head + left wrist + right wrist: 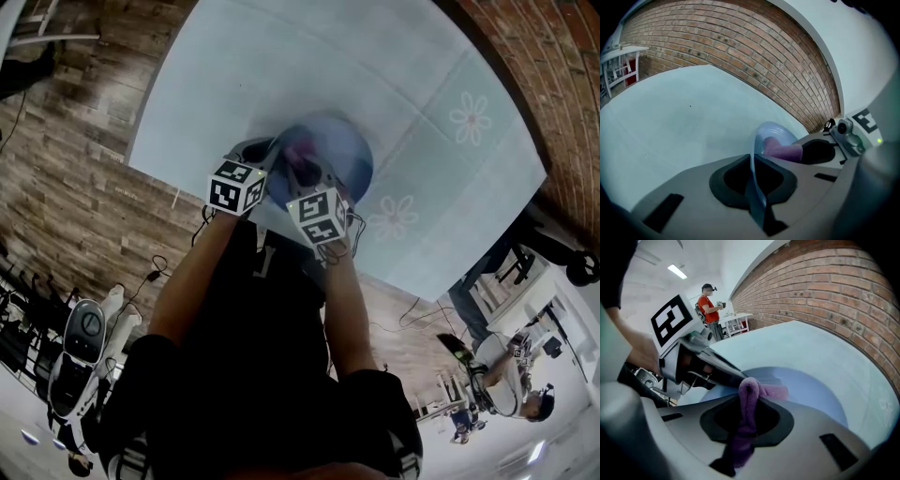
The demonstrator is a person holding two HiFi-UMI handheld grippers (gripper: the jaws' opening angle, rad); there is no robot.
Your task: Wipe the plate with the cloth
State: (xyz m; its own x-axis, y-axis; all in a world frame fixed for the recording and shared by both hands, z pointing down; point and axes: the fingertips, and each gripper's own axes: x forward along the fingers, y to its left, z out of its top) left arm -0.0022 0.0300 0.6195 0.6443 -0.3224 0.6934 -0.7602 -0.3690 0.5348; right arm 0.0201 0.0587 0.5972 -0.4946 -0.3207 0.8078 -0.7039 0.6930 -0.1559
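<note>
Both tongs are loaded: left tongs [754,180] pinch the plate [820,394] by its rim near the worktop [281,75] edge; right tongs [746,418] pinch the cloth [761,390] against it. Hard rubbing may lever that thin rim free

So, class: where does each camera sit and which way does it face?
Head view: on the person's head, facing steeply down at the table; both arms show.
Left gripper view: on the left gripper, facing along jaws shut on the plate rim, towards the brick wall.
Right gripper view: on the right gripper, facing along jaws shut on the cloth, over the plate.
Shared: both gripper views show plate and cloth.
</note>
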